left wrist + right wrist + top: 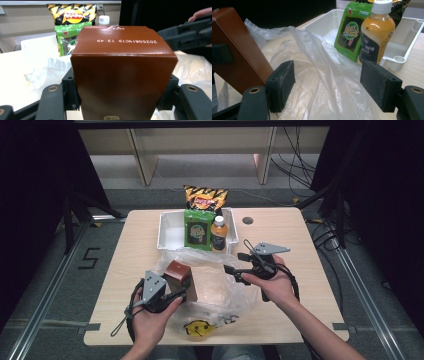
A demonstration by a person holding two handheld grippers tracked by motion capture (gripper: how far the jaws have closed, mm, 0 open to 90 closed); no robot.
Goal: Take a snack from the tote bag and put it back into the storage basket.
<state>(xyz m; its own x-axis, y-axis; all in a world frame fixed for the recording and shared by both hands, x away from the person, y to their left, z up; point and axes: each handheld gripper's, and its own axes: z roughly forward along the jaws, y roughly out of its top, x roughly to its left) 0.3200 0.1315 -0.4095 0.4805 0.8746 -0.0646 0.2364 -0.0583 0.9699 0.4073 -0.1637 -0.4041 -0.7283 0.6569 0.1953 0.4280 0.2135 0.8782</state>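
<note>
Nearest the person, the left gripper (176, 292) clamps a brown box (122, 72) by its sides, held above the clear bag (220, 285) at the table's (295, 270) front. Its long axis runs roughly upright, leaning a little, date-stamped end toward the tray (167, 232). Beyond, the right gripper (328, 85) stands wide and empty over the bag's film. Packing seems barely begun: chips (205, 198), green packet (197, 231) and bottle (218, 233) remain in the tray.
</note>
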